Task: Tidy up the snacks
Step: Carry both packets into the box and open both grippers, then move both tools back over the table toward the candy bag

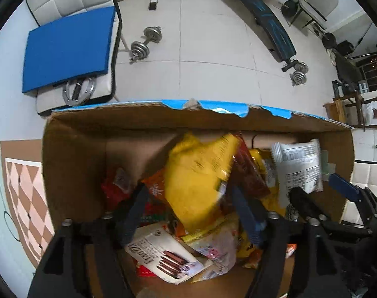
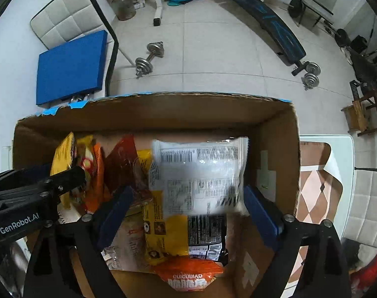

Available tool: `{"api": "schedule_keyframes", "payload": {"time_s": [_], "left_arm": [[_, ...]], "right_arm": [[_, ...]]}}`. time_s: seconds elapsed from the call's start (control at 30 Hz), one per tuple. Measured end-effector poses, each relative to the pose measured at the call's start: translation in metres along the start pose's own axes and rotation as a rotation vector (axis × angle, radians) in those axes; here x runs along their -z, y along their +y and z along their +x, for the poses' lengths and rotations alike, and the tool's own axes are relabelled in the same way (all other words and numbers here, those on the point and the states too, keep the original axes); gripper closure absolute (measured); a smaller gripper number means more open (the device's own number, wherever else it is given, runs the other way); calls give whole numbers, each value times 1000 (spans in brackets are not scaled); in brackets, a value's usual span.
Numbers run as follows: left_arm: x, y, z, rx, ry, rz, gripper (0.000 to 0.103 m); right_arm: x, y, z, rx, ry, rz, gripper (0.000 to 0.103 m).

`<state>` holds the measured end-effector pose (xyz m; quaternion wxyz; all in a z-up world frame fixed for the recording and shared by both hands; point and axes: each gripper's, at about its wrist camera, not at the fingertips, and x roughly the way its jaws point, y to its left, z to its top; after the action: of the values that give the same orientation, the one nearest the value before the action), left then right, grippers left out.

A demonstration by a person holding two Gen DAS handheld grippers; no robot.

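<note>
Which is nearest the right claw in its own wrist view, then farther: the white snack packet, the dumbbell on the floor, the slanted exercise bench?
1. White snack packet: between the right claw fingers, over the box.
2. Dumbbell: floor beyond the box, left of centre.
3. Exercise bench: far right.

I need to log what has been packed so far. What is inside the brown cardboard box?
The brown cardboard box holds a loose pile of snack packets: a white printed packet, a yellow bag, an orange packet. Whatever lies beneath the pile is covered.

Mixed snack packets (image 1: pixel 203 173) lie heaped inside the cardboard box (image 1: pixel 71 149).
</note>
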<state>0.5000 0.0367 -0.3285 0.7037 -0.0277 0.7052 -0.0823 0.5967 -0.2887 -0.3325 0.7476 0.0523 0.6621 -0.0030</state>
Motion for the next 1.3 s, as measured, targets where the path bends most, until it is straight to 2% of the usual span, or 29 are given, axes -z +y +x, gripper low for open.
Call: {"api": "schedule_keyframes", "payload": {"time_s": [0.07, 0.17, 0.33, 0.47, 0.63, 1.0, 1.3], "left_arm": [[1, 2, -2, 2, -5, -1, 19], [2, 5, -6, 11, -21, -4, 12], [8, 4, -19, 23, -51, 8, 12], [25, 2, -38, 13, -107, 19, 12], [57, 3, -59, -2, -177, 31, 12], [138, 17, -101, -18, -333, -32, 12], [193, 11, -139, -51, -447, -11, 12]], "right_arm": [[-1, -2, -1, -7, -2, 2, 9], [1, -5, -3, -7, -4, 11, 9], [11, -9, -10, -9, -19, 11, 9], [26, -7, -24, 2, -52, -5, 7], [55, -6, -41, -10, -83, -5, 6], [127, 7, -81, -8, -179, -17, 6], [177, 16, -125, -2, -264, -34, 6]]}}
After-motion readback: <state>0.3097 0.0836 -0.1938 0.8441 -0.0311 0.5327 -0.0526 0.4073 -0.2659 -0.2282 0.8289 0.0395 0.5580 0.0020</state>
